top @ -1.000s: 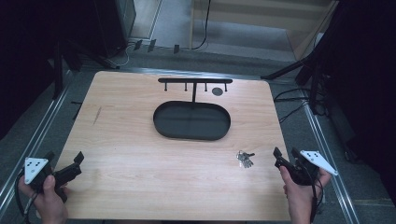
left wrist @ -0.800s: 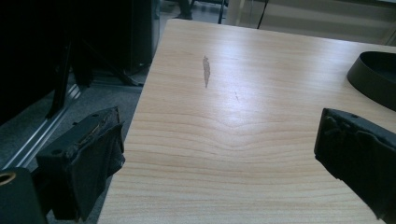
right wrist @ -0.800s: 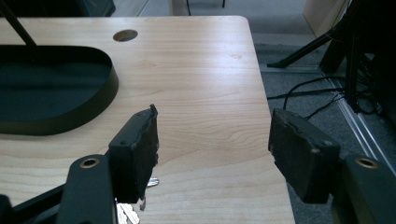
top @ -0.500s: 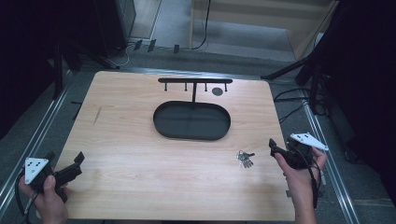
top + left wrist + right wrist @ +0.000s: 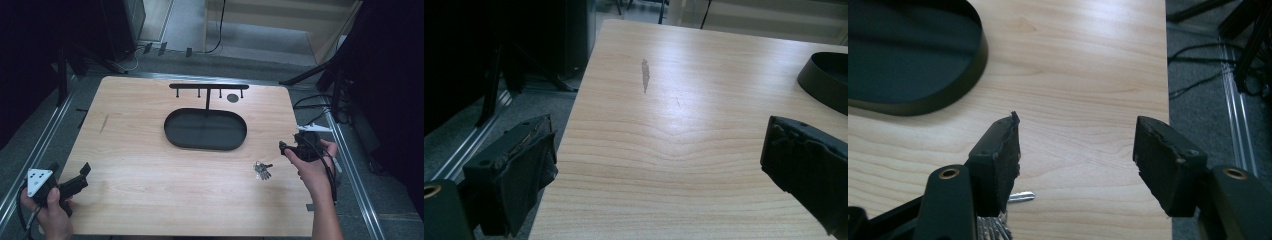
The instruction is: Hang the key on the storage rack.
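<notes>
Key bunch (image 5: 262,170), flat on surface (image 5: 150,150) near oval tray (image 5: 205,128): right claw (image 5: 283,148) wide open, empty — likely best centred over keys before closing; left claw (image 5: 84,170) wide open, empty.

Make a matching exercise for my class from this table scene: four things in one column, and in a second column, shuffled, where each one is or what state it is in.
Things
1. bunch of keys
2. oval black tray
3. left gripper
4. hook rack

Places or states
A. at the table's near left edge, jaws open, holding nothing
B. standing at the far side of the tray
C. lying on the wood near the right gripper
D. in the middle of the table, nothing in it

Pairs: 1-C, 2-D, 3-A, 4-B
</notes>
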The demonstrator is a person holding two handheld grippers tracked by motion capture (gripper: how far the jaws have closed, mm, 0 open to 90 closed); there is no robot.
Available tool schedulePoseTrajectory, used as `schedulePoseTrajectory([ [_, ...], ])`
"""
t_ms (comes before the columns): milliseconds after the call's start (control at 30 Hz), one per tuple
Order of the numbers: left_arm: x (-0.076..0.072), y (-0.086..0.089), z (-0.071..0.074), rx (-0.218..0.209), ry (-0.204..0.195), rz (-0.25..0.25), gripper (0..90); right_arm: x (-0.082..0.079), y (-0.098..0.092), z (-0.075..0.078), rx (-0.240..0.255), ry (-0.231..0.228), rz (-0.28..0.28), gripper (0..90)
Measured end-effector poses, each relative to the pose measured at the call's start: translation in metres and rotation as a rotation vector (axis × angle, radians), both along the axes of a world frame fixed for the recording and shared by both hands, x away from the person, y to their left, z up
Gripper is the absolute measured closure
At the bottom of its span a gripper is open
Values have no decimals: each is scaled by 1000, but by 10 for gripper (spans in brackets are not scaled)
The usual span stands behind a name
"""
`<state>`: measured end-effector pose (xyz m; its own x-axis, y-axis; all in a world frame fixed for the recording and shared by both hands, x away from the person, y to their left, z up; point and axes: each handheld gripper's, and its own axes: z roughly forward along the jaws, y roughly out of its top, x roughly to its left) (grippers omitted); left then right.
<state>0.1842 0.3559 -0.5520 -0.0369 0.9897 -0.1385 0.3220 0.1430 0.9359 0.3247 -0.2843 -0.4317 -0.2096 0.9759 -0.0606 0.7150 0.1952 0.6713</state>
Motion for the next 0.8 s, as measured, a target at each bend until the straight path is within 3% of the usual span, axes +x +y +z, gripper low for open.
schedulePoseTrajectory([
  [100, 0, 0, 0, 0, -1, -1, 17, 13, 0, 2, -48, 72, -5, 368],
  [133, 0, 0, 0, -3, -1, 0, 17, 19, 1, 3, -30, 130, -9, 369],
  [167, 0, 0, 0, -2, 1, -1, 17, 19, 1, 3, -30, 130, -9, 369],
  [200, 0, 0, 0, 2, 1, -9, 17, 25, 2, 4, -15, 180, -16, 381],
  [233, 0, 0, 0, 2, 1, -9, 17, 25, 2, 4, -15, 180, -16, 381],
  [267, 0, -1, 0, 10, 2, -11, 17, 30, 5, 4, 0, 248, -22, 397],
  [300, 0, -1, 0, 10, 2, -11, 17, 30, 5, 4, 0, 248, -22, 397],
  [333, 0, -1, 0, 22, 5, -15, 17, 33, 11, 2, 16, 332, -16, 414],
  [367, 0, -1, 0, 22, 5, -15, 17, 33, 11, 2, 16, 332, -16, 414],
  [400, 0, -2, 0, 22, 5, -16, 17, 35, 21, -4, -21, 421, 21, 417],
  [433, 0, -2, 0, 22, 5, -16, 17, 35, 25, -7, -38, 450, 45, 423],
  [500, 0, -1, 0, 17, 4, -16, 17, 35, 29, -10, -53, 466, 65, 431],
  [533, 0, 0, 0, 14, 4, -15, 17, 34, 38, -18, -81, 513, 114, 431],
  [567, 0, 0, 0, 11, 5, -14, 17, 34, 38, -18, -81, 513, 114, 431],
  [600, 0, 0, 0, 9, 5, -14, 17, 33, 45, -28, -128, 556, 141, 433],
  [633, 0, 0, 0, 9, 5, -14, 17, 33, 45, -28, -128, 556, 141, 433],
  [667, 0, 0, 0, 11, 6, -13, 17, 32, 48, -38, -119, 607, 145, 431],
  [800, 1, 0, 0, 10, 9, -14, 17, 32, 50, -50, -88, 642, 131, 402],
])
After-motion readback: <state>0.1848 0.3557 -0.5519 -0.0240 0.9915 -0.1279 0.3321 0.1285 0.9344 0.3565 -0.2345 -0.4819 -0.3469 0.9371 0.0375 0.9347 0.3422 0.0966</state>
